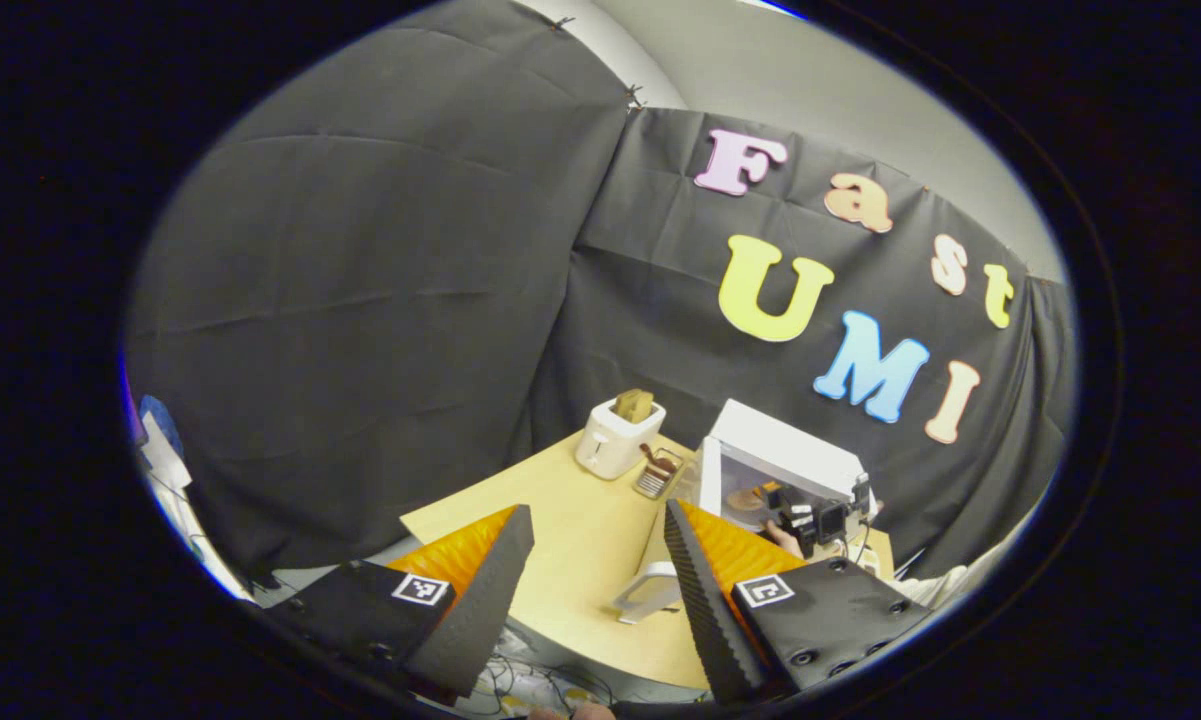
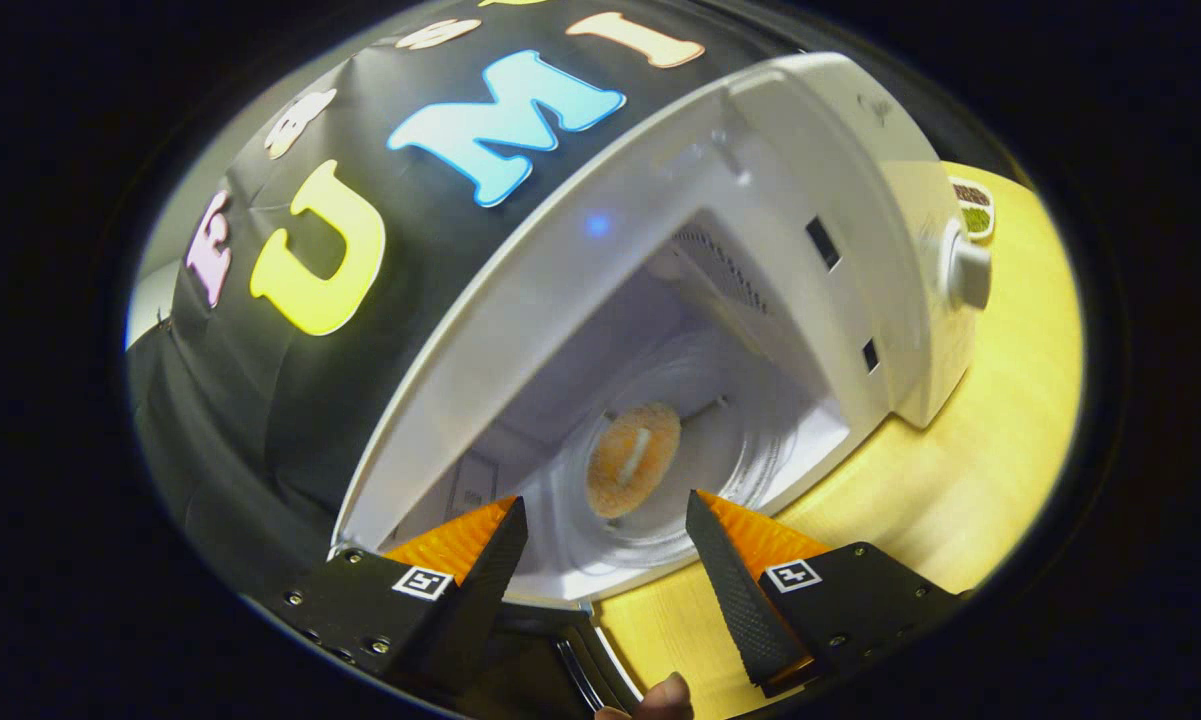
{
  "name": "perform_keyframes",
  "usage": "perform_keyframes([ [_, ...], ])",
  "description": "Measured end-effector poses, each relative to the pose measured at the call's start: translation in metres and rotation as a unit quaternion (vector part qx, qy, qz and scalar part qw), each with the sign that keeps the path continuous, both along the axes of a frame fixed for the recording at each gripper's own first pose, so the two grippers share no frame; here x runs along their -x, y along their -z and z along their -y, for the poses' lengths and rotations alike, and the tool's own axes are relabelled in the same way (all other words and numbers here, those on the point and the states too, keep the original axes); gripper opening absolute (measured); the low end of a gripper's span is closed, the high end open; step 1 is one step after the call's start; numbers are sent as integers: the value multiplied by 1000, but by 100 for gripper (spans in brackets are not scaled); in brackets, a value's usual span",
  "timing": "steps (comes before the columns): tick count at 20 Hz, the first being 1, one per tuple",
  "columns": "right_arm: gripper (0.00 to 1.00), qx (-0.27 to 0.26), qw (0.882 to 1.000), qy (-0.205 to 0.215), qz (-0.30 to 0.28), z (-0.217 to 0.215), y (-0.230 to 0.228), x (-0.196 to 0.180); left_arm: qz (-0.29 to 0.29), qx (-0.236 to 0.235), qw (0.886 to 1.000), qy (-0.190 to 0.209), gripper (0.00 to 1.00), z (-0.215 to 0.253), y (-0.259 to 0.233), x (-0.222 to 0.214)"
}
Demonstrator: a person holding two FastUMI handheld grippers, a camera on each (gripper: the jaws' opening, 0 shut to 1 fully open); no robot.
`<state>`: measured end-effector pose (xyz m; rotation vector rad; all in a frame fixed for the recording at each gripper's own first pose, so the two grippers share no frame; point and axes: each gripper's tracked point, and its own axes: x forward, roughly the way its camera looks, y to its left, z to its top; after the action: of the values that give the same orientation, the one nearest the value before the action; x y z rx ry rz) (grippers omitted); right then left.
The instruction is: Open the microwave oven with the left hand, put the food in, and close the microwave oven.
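You are working in a staged recording booth, not a real kitchen: black cloth (image 1: 380, 300) drapes the walls behind a pale wooden table (image 1: 570, 540). Kitchen props stand on it: a white microwave oven (image 1: 785, 465), door open, and a toaster (image 1: 615, 440).

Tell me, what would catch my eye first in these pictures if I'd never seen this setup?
Probably the white microwave standing wide open in the right gripper view, with a round orange piece of food lying on its glass turntable. Just before it, the right gripper has its orange-backed fingers spread apart and empty. In the left gripper view, a white toaster with bread in it stands at the far end of the pale wooden table.
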<state>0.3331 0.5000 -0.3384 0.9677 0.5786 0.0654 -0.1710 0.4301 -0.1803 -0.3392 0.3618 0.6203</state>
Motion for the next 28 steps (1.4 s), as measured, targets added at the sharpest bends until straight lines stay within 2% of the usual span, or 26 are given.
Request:
perform_keyframes([
  [4,97,29,998,-47,34,46,-42,65,51,16,997,46,83,-7,0,-16],
  [5,98,41,996,-64,45,57,-55,85,62,21,996,60,88,-8,5,-23],
  [7,97,78,989,-95,78,78,-77,123,71,34,993,88,88,-8,25,-42],
  [8,97,97,985,-112,91,87,-85,143,69,39,992,95,83,-9,33,-49],
  [9,97,114,979,-132,105,91,-93,160,72,45,991,101,89,-8,37,-57],
  [11,97,148,966,-167,131,101,-104,189,95,51,989,102,90,0,32,-73],
  [13,97,165,955,-195,148,109,-111,212,99,40,990,94,82,5,36,-77],
  [14,98,167,951,-208,155,114,-116,223,94,29,991,89,88,4,41,-76],
  [15,97,173,948,-216,160,122,-121,231,80,31,993,78,82,3,51,-75],
  [16,97,183,943,-219,172,133,-126,236,71,37,994,72,82,7,61,-73],
  [17,98,199,937,-217,187,146,-131,236,69,35,995,61,88,8,61,-71],
  [19,98,235,925,-215,205,171,-132,238,64,23,996,49,88,15,60,-67],
  [20,98,248,921,-212,214,179,-131,239,62,12,997,49,84,21,59,-64],
  [21,98,259,919,-206,216,188,-130,238,55,2,997,50,86,25,64,-61],
  [24,97,273,919,-190,210,203,-127,240,36,0,997,74,89,33,76,-62],
  [27,98,306,915,-178,194,212,-122,242,70,33,988,132,88,36,75,-86],
  [28,98,306,918,-177,180,209,-118,245,81,47,983,156,86,39,77,-96],
])
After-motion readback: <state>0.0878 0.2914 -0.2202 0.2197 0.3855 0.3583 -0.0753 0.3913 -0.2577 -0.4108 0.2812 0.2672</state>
